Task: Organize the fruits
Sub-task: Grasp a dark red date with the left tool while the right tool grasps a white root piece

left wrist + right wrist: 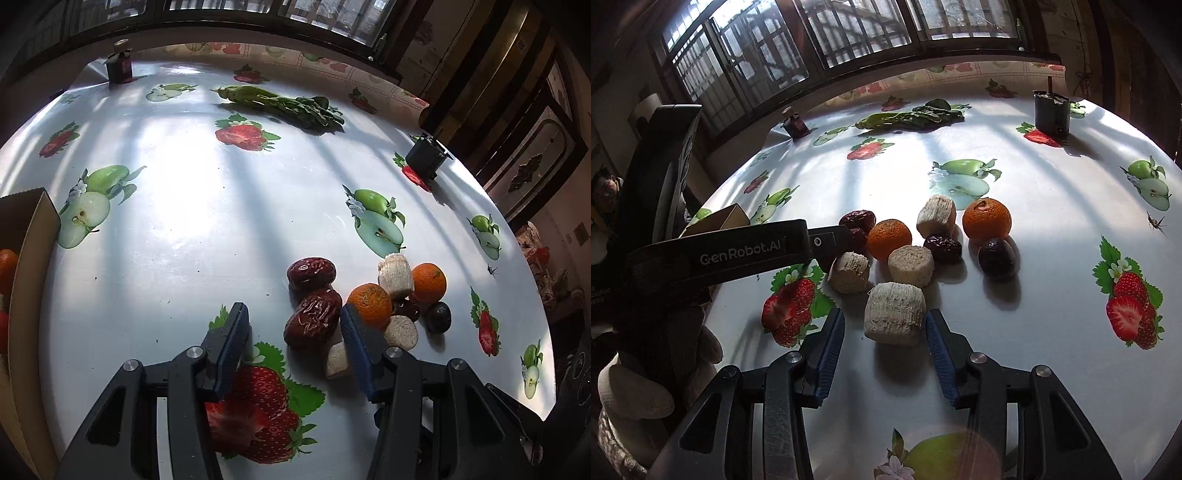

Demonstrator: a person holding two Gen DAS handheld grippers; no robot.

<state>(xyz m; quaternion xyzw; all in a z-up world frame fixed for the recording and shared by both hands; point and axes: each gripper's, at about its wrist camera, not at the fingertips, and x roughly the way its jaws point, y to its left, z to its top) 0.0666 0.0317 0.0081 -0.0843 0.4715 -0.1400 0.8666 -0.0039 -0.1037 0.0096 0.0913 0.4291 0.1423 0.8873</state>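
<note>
- fruits are mostly out on the table point(184, 229) in one little pile: two oranges, some wrinkly red dates and some pale round chunks, all close together or touching
- the cardboard box point(29, 236) sits at the left edge of the table, and at least one orange thing point(6, 269) is already inside it, so i think the job has begun but most of it is left
- the left gripper point(291, 325) is spread wide and holds nothing; the big red date point(314, 319) lies between its fingers, at the tips, so that looks like the next one to grab
- the near orange point(371, 304) sits right against the right finger of that gripper and could get bumped
- a pale chunk point(338, 360) lies just beside the date too and may get pushed
- the right gripper point(884, 326) is wide too and holds nothing; the nearest pale chunk point(894, 314) sits between its tips
- the far orange point(986, 218) and a dark date point(996, 257) wait behind
- far off lie leafy greens point(284, 105), a small dark jar point(119, 66) and a black box thing point(424, 157), well away from the pile
- a small bug point(1156, 221) sits on the cloth, off to the right
</note>
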